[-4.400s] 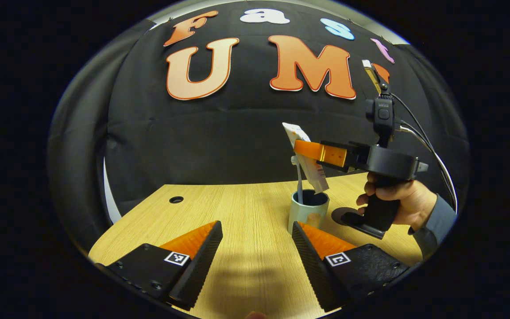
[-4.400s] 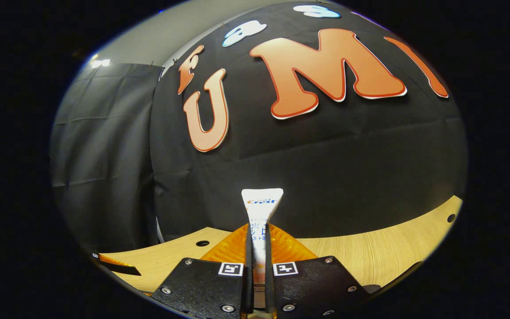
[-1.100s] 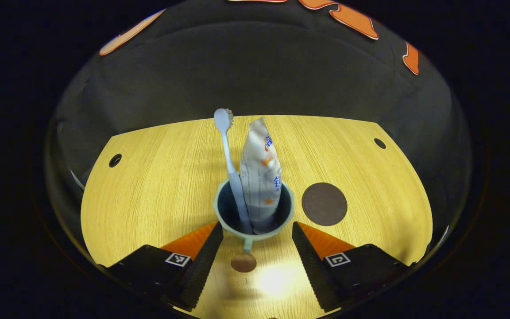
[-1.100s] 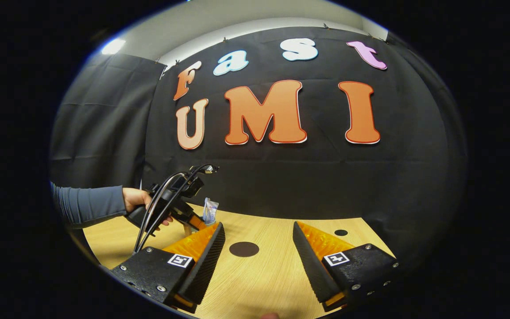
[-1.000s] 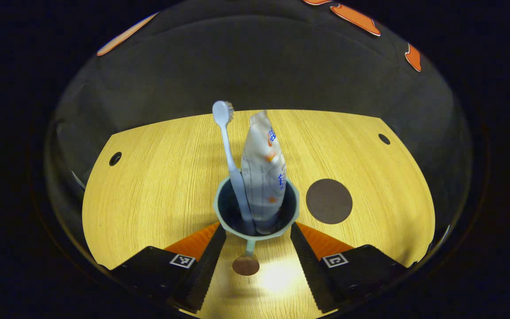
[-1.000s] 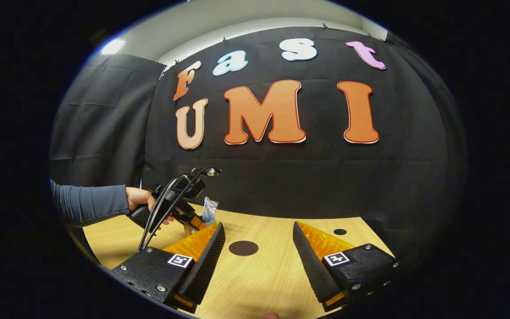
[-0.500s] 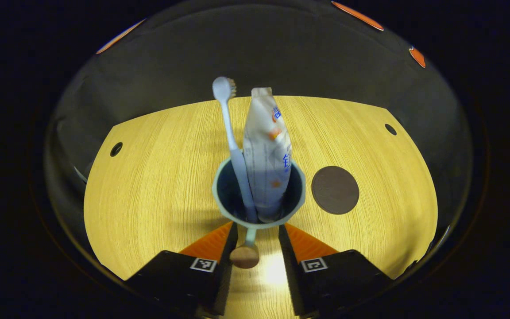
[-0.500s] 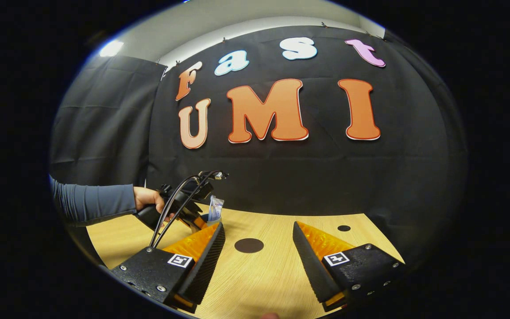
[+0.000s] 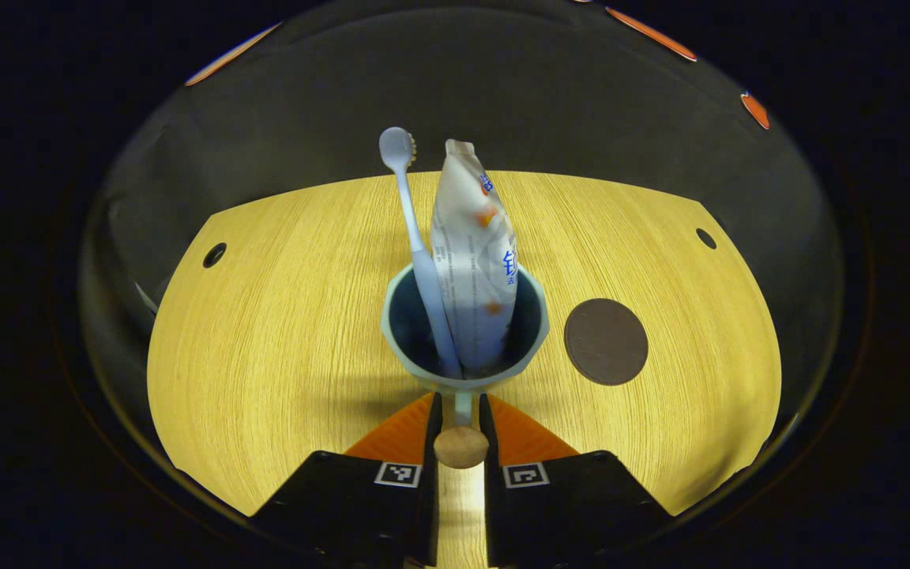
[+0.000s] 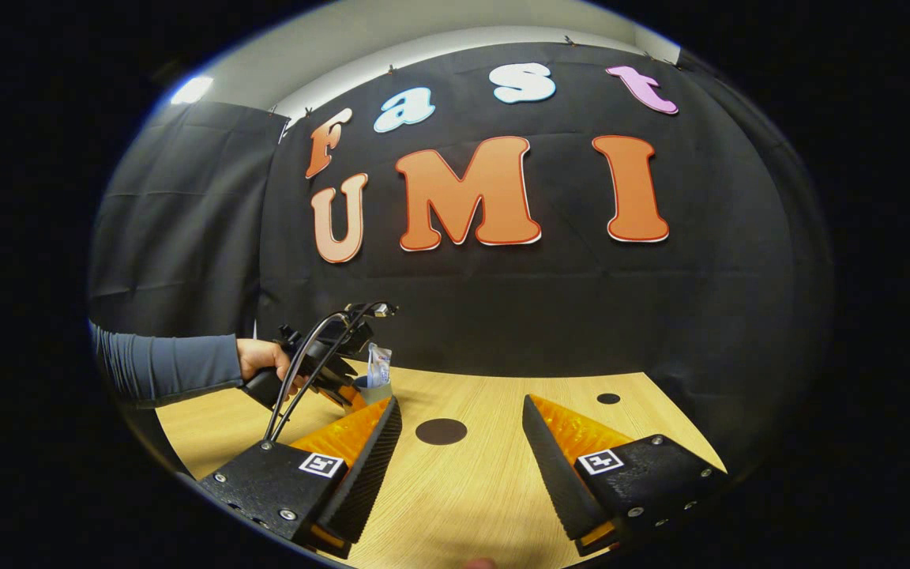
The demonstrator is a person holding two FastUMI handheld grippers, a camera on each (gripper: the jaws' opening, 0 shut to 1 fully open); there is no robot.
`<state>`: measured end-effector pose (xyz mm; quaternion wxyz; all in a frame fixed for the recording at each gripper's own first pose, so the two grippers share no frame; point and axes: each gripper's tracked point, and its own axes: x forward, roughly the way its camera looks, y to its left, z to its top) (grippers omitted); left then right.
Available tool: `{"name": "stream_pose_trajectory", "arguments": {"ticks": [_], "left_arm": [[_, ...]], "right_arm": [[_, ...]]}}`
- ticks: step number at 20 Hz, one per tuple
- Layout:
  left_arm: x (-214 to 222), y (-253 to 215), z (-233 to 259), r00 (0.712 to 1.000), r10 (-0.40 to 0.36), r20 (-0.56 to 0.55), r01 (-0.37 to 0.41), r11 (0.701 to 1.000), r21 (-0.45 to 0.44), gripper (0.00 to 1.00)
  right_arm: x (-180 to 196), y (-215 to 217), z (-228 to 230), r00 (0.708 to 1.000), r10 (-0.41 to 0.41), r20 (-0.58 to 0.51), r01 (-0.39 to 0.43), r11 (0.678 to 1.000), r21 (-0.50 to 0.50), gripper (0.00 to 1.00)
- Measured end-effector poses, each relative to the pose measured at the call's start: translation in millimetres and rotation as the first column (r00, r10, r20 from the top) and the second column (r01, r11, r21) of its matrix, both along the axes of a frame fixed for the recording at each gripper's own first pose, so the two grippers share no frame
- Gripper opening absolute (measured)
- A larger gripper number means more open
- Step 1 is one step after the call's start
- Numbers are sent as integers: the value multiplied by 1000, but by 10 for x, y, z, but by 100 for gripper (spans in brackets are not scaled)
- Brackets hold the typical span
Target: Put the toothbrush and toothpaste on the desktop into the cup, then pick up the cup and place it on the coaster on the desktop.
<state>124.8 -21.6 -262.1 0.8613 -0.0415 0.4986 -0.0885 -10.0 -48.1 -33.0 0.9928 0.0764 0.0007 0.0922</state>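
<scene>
1. The wooden desktop is carrying everything, and the cup is sitting near its middle, so I am placing all else against the cup.
2. The cup is standing upright with its handle pointing back toward the left gripper, probably so the fingers can take it without reaching around the body.
3. The toothpaste is standing inside the cup, leaning against the far rim with its crimped end up, so that part of the job looks done.
4. The coaster is lying flat just beside the cup, apart from it, and nothing is resting on it; judging by that, the carry is what remains.
5. The toothbrush is standing in the cup to the left of the tube in the left gripper view, head up.
6. The left gripper is pressing both fingers on the cup's handle, gripping it from either side, which I take as readying a lift.
7. The right gripper is hanging spread wide with nothing between its fingers, well away from the cup, likely keeping clear.
</scene>
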Motion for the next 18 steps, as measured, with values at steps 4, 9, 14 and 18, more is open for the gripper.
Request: {"name": "stream_pose_trajectory", "arguments": {"ticks": [4,9,14,18], "left_arm": [[-59,2,68,999,22,26,-22,1000,-6,21],[-63,24,70,998,7,66,-6,1000,-11,21],[-51,-18,144,995,-35,92,37,999,-15,21],[-62,-35,141,992,-64,108,67,997,-24,21]], "right_arm": [[-35,-61,-28,1000,-13,-5,13,1000,16,92],[-55,-120,-48,1000,-23,-10,24,999,43,92],[-135,-219,-110,999,-44,-29,46,997,56,92],[-258,-335,-110,998,-63,-24,64,997,40,92]]}}
